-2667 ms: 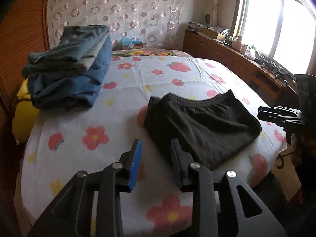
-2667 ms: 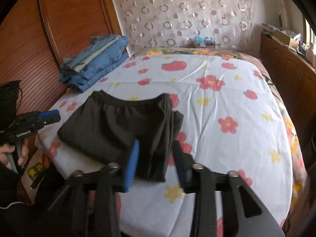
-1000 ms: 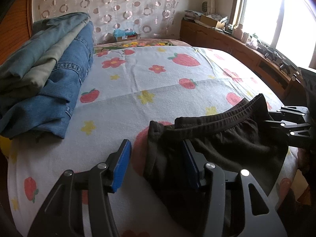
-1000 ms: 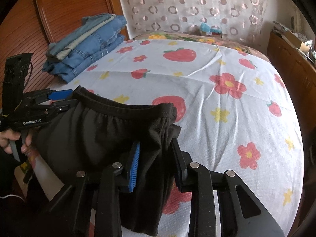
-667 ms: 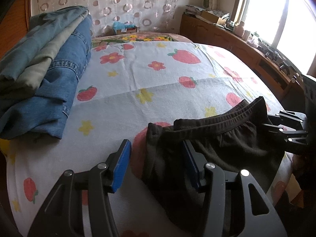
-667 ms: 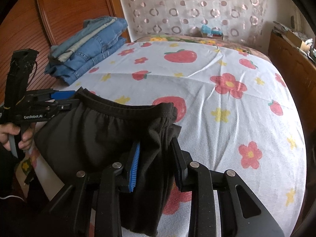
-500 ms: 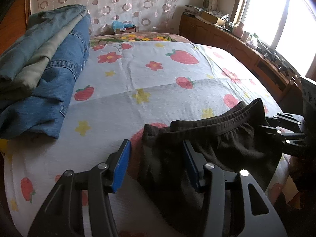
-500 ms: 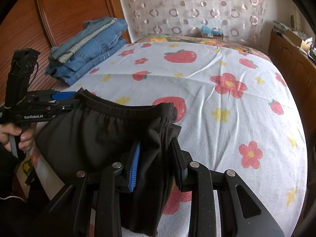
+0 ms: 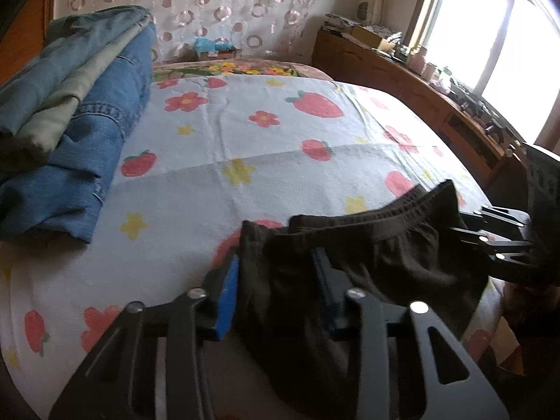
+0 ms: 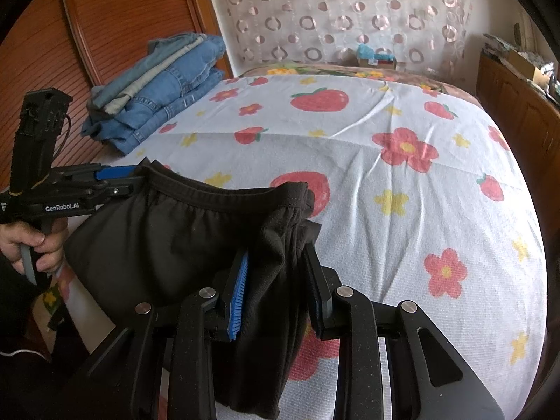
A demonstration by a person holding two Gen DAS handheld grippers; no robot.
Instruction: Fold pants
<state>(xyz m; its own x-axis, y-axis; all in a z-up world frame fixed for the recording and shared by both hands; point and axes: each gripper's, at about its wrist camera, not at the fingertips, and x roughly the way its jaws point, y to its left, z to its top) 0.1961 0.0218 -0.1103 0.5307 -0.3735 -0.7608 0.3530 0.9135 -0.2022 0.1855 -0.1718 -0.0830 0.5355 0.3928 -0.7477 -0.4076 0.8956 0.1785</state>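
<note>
The folded black pants (image 9: 353, 262) (image 10: 182, 245) hang lifted off the near edge of the bed. My left gripper (image 9: 276, 287) is shut on the pants at one end of the waistband side; it also shows in the right wrist view (image 10: 115, 176), held by a hand. My right gripper (image 10: 276, 290) is shut on the bunched fabric at the other end, and shows at the right in the left wrist view (image 9: 490, 231).
A stack of folded jeans (image 9: 63, 133) (image 10: 157, 87) lies on the bed's left side by the wooden headboard (image 10: 105, 24). The strawberry-and-flower sheet (image 9: 245, 147) covers the bed. A wooden sideboard (image 9: 420, 87) runs under the window at right.
Both grippers moved onto the ends of the pants, closed on them and raised them off the sheet. In the last half second the jaws tightened and the pants rose slightly.
</note>
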